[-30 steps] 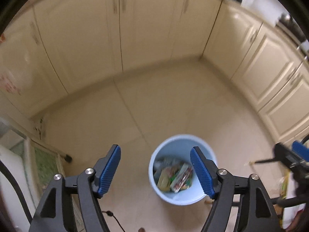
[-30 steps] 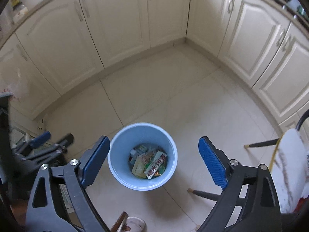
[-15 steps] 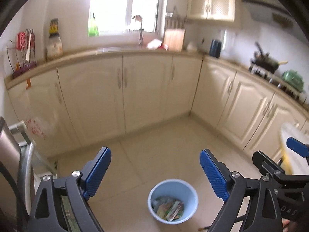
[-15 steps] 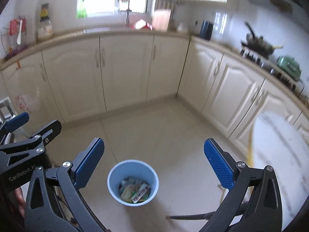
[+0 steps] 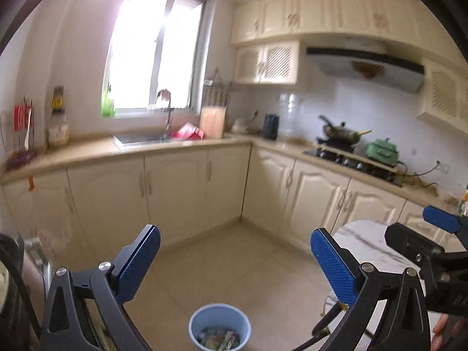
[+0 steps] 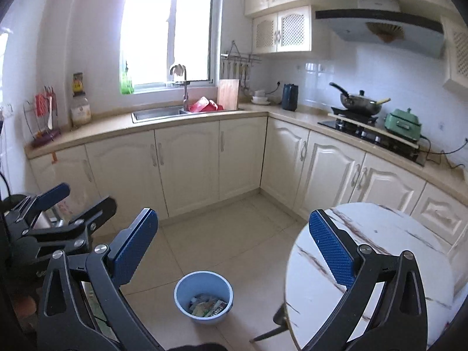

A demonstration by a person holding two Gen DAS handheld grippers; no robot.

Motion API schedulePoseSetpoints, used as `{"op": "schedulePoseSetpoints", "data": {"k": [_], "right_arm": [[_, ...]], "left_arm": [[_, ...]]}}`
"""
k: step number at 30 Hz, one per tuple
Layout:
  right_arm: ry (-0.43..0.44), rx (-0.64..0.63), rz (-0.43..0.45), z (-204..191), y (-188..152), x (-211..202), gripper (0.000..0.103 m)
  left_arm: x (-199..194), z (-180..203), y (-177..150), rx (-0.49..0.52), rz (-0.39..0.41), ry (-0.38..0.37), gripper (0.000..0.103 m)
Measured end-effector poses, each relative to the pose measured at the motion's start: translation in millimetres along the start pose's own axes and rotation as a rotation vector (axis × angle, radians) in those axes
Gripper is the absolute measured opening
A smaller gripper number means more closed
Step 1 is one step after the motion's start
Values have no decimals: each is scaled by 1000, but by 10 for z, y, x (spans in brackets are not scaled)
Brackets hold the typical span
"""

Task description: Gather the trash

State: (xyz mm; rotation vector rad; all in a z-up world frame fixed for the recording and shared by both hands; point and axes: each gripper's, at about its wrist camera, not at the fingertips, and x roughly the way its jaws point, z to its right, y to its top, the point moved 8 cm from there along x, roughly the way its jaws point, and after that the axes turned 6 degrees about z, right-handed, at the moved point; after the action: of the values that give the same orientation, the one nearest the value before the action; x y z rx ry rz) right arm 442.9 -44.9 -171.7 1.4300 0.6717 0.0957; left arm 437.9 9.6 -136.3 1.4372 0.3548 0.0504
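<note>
Cream-cabinet kitchen floor held the round blue plastic bin (image 6: pixel 203 297) of wrappers; my 2 grippers, left gripper (image 5: pixel 235 266) and right gripper (image 6: pixel 234 251), gaped wide and empty, their jaws having just been opening, presumably finished.

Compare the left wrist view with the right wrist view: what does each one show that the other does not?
Only the left wrist view shows the open right gripper from the side, at the right edge. Only the right wrist view shows the open left gripper at the left edge, and almost the whole round white marble-patterned table top. Both show the round light blue plastic bin holding wrappers on the floor, the steel sink under the window, and the green pot.
</note>
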Motion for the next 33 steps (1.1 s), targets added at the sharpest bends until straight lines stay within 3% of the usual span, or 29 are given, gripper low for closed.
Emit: {"op": "schedulePoseSetpoints", "data": {"k": [2, 3, 8, 14, 28, 33], "right_arm": [[-35, 1, 37, 68, 51, -264, 103], [-44, 1, 54, 73, 80, -389, 103], [-131, 19, 115, 170, 178, -922, 103], [-199, 28, 190, 219, 298, -1421, 103], [-315, 33, 286, 271, 400, -2030, 103], [-334, 34, 302, 300, 406, -2133, 103]], "left_arm": [[-184, -71, 70, 25, 33, -27, 102], [-329, 76, 99, 41, 52, -32, 102], [-978, 58, -26, 67, 110, -64, 102], [-1543, -404, -223, 98, 190, -79, 102], [-2112, -605, -598, 114, 272, -120, 102], [-2052, -641, -665, 106, 280, -127, 102]]}}
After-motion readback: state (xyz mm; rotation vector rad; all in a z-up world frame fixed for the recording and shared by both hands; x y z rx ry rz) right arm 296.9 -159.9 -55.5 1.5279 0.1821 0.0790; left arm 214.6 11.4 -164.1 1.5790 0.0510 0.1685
